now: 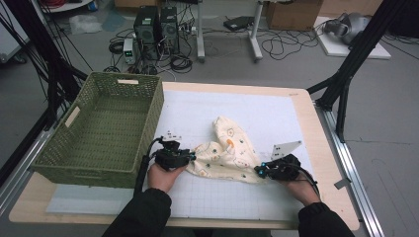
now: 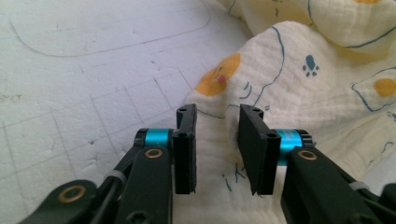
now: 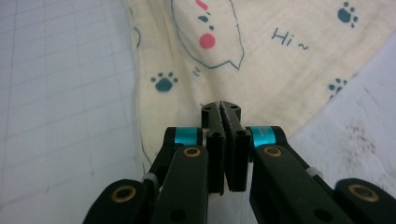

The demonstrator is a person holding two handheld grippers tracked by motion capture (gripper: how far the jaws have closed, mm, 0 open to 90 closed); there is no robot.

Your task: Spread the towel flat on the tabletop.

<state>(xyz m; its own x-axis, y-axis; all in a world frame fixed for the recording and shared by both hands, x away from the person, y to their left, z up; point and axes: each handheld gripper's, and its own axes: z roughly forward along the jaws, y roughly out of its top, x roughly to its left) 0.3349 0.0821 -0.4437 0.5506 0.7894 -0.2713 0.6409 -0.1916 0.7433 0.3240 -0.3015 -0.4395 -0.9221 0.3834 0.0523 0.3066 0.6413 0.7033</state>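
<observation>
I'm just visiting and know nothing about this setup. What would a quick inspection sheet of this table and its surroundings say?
Surface: wooden table with a white gridded mat, faintly stained.
Job's things: printed cream cloth, crumpled at mid-mat; green woven basket, empty, at the left.
Clutter: nothing seen.
Grippers: left gripper open, jaws astride a cloth fold; right gripper shut on the cloth's edge.
Cables: one trails from each gripper; loose tangles on the floor.
Surroundings: computer towers, cardboard boxes, black stand legs.
</observation>
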